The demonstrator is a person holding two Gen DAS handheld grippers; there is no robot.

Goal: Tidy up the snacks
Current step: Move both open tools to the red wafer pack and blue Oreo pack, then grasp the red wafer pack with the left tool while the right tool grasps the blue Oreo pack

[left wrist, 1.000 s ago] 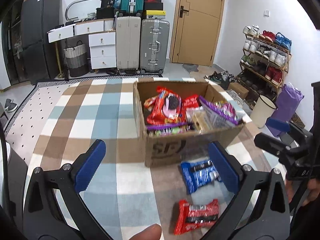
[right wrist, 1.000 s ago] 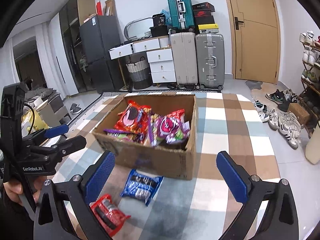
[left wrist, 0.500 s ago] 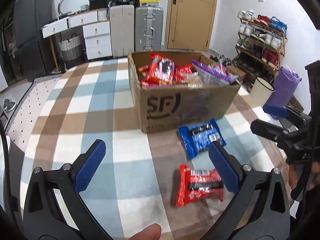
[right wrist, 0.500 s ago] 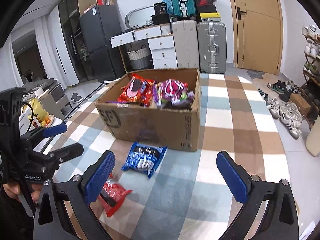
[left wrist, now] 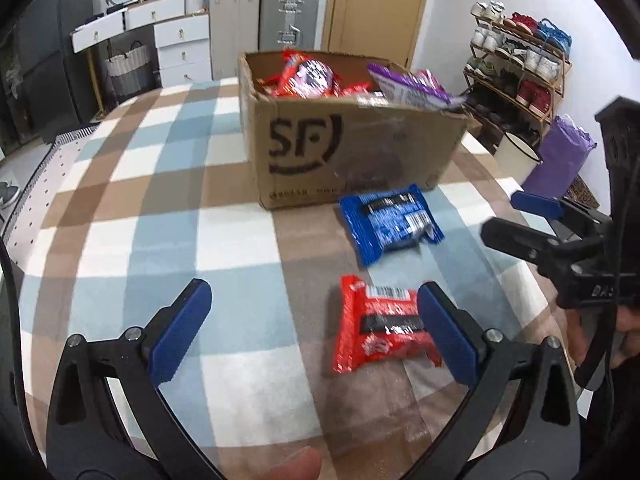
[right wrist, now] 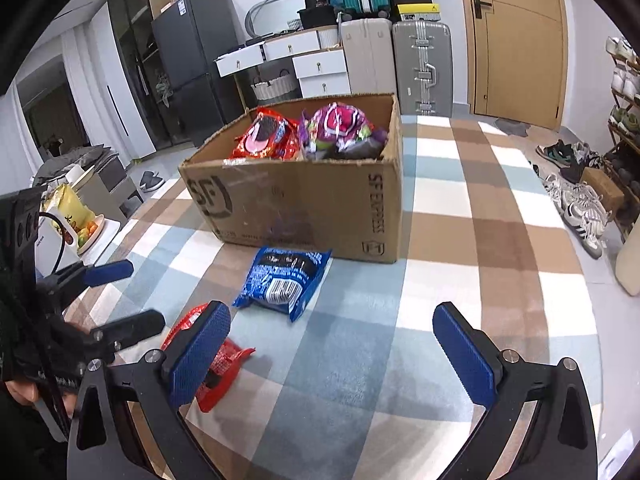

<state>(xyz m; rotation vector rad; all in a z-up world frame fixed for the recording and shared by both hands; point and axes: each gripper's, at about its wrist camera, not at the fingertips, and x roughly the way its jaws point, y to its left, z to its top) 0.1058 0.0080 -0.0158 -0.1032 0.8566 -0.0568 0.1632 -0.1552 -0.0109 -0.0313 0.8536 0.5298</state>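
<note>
A cardboard box (left wrist: 352,148) (right wrist: 304,204) marked SF stands on the checked tablecloth, filled with red and purple snack bags. In front of it lie a blue snack pack (left wrist: 390,222) (right wrist: 286,280) and, nearer, a red snack pack (left wrist: 380,324) (right wrist: 216,360). My left gripper (left wrist: 316,328) is open low over the table, its right finger beside the red pack. My right gripper (right wrist: 336,356) is open too, with the red pack partly behind its left finger. Each gripper shows in the other's view: left gripper (right wrist: 120,300), right gripper (left wrist: 524,216).
The table (left wrist: 132,208) has bare cloth left of the box and on the right side (right wrist: 480,240). Behind are suitcases (right wrist: 420,64), white drawers (right wrist: 320,68) and a door. A shoe rack (left wrist: 516,64), a white bin (left wrist: 516,156) and a purple bag stand off the right edge.
Both grippers have come lower and closer to the table and the two loose packs. The box now looks larger and is seen more from the side. Both stay open.
</note>
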